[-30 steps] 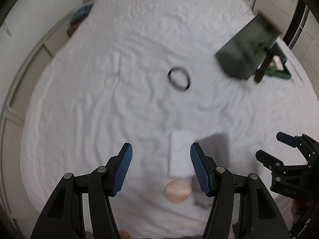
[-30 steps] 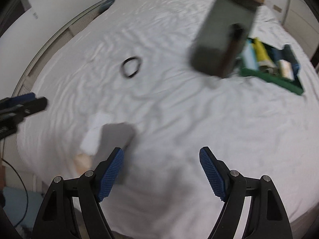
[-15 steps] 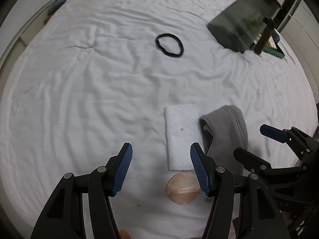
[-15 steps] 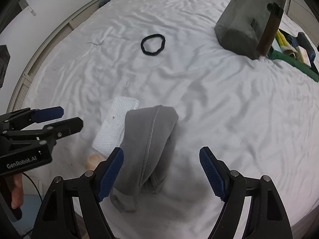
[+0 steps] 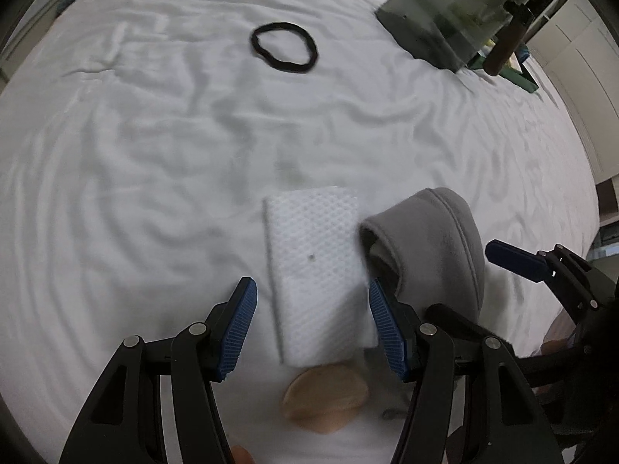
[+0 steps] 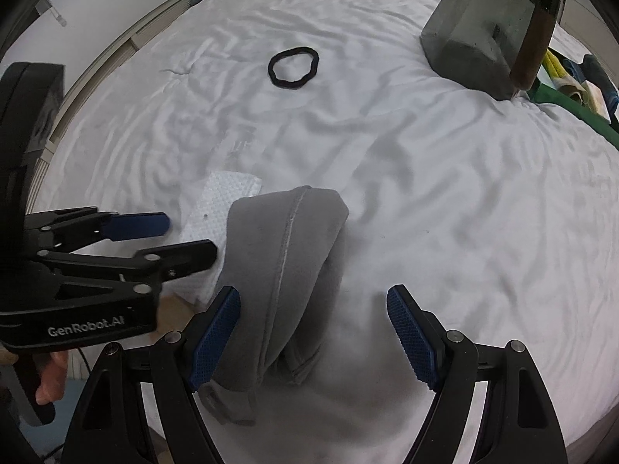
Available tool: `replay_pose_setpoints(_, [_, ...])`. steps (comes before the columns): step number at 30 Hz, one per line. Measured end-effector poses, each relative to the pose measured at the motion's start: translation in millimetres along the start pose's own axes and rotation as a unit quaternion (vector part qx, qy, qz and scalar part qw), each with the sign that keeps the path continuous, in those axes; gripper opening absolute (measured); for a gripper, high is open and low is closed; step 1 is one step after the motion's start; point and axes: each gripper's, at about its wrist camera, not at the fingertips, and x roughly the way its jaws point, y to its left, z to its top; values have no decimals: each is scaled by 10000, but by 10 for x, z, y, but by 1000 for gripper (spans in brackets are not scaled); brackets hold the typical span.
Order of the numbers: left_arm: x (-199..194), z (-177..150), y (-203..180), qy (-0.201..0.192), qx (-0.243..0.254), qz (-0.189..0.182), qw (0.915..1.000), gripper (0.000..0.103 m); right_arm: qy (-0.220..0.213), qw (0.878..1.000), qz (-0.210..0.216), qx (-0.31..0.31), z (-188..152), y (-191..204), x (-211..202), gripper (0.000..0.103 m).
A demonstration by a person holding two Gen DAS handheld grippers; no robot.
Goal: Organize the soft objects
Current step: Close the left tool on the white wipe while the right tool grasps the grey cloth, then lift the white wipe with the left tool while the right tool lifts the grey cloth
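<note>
A white mesh cloth [image 5: 317, 266] lies folded on the white bed, with a grey fleece hat [image 5: 437, 243] against its right side and a tan round pad [image 5: 325, 396] at its near end. My left gripper [image 5: 311, 328] is open, its jaws on either side of the cloth's near part. My right gripper [image 6: 313, 332] is open over the grey hat [image 6: 282, 270], its left finger at the hat's left side. A black hair band [image 5: 284, 47] lies farther up the bed; it also shows in the right wrist view [image 6: 294, 67].
A dark grey fabric bin [image 6: 483, 34] with a brown handle [image 6: 534, 38] stands at the far right. Behind it is a green tray [image 6: 572, 100] with several folded items. The left gripper [image 6: 116, 239] shows at the left of the right view. The bed's near edge is below both grippers.
Both grippers have moved forward and down toward the bed. The cloth now lies between the left jaws and the hat is closer under the right jaws.
</note>
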Motion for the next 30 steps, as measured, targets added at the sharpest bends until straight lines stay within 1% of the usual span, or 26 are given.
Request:
replay_pose_setpoints(2, [69, 43, -27, 60, 26, -85, 9999, 54, 6, 10000, 1, -5, 2, -11, 27, 79])
replay_pose_setpoints(6, [218, 105, -40, 214, 75, 26, 9997, 54, 48, 10000, 37, 15, -2, -21, 85, 79])
replay_pose_setpoints(9, [238, 107, 8, 217, 61, 14, 9997, 54, 75, 9999, 90, 5, 13, -7, 139, 79])
replay_pose_setpoints(13, [249, 101, 55, 215, 54, 0, 9998, 46, 99, 9998, 140, -39, 51, 42, 233, 79])
replay_pose_setpoints(15, [266, 100, 45, 205, 65, 25, 9998, 43, 120, 9998, 153, -57, 76, 57, 289, 79])
replay_pose_setpoints(17, [274, 100, 27, 190, 69, 30, 9998, 38, 144, 9997, 161, -84, 90, 69, 343, 78])
replay_pose_setpoints(19, [276, 103, 27, 179, 56, 35, 9998, 27, 220, 9993, 267, -142, 104, 83, 391, 63])
replay_pose_setpoints(20, [274, 105, 23, 171, 49, 22, 9998, 25, 255, 9990, 304, -195, 109, 93, 409, 45])
replay_pose_setpoints(21, [257, 100, 40, 174, 42, -4, 9998, 18, 307, 9987, 308, -273, 114, 111, 430, 35])
replay_pose_setpoints(22, [236, 100, 46, 167, 27, -53, 9998, 15, 316, 9984, 311, -342, 117, 124, 433, 31])
replay_pose_setpoints(24, [176, 90, 41, 104, 3, -72, 9999, 14, 315, 9980, 321, -438, 128, 135, 418, 24])
replay_pose_setpoints(27, [100, 85, 24, 17, 3, -84, 10000, 13, 273, 9978, 306, -527, 142, 127, 368, 21])
replay_pose_setpoints(30, [6, 97, 16, -72, -10, -56, 10000, 13, 229, 9974, 312, -612, 153, 120, 310, 20])
